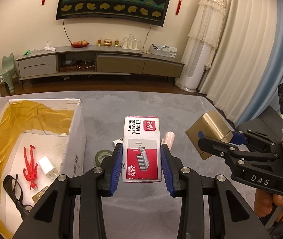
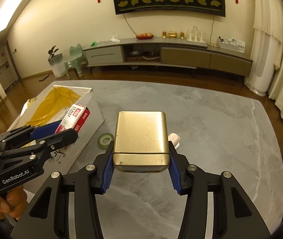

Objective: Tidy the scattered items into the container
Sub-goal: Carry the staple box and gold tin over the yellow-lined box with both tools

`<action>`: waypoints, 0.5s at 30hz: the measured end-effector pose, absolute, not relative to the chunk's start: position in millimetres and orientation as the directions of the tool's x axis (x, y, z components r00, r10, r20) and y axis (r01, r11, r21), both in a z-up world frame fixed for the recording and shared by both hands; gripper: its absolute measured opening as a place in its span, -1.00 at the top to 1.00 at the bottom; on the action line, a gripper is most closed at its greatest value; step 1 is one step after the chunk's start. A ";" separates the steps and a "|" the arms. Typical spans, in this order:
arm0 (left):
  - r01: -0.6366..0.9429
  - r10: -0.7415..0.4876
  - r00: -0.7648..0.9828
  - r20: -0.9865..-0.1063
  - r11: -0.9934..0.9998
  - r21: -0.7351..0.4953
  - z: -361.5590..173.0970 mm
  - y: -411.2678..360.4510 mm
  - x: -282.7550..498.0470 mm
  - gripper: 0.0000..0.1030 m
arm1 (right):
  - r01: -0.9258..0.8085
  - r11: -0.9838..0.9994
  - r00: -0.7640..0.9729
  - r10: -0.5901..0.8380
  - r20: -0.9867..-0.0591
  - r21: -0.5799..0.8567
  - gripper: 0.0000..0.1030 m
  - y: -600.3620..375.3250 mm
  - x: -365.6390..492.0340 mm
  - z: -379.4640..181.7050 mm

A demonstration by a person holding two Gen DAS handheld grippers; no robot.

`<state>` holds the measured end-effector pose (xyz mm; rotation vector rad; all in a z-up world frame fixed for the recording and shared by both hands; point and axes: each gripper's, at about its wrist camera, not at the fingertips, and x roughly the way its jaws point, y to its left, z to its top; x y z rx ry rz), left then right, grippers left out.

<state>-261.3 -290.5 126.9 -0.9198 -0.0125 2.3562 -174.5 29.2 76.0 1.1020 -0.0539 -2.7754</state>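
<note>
Left tongs (image 1: 141, 165) grip the staples box (image 1: 141, 147), right tongs (image 2: 140, 168) grip the gold tin (image 2: 141, 139); tape roll (image 2: 105, 138) lies beside the cardboard box (image 1: 75, 131) on the counter (image 2: 211, 139)

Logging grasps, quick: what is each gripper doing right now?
Left gripper: closed on the staples box, held above the table.
Right gripper: closed on the gold tin, also lifted.
</note>
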 end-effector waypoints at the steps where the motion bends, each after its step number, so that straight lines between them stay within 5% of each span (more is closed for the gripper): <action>1: -0.531 0.539 -0.580 -0.611 -0.819 -0.219 128.3 -292.5 -260.6 0.25 | 0.132 -0.987 -0.719 -0.157 -0.677 0.089 0.02 26.2 -174.1 77.5; 15: -0.515 0.549 -0.607 -0.575 -0.823 -0.240 146.2 -326.5 -256.2 0.25 | 0.163 -0.984 -0.734 -0.172 -0.657 0.076 0.02 -6.8 -173.0 89.4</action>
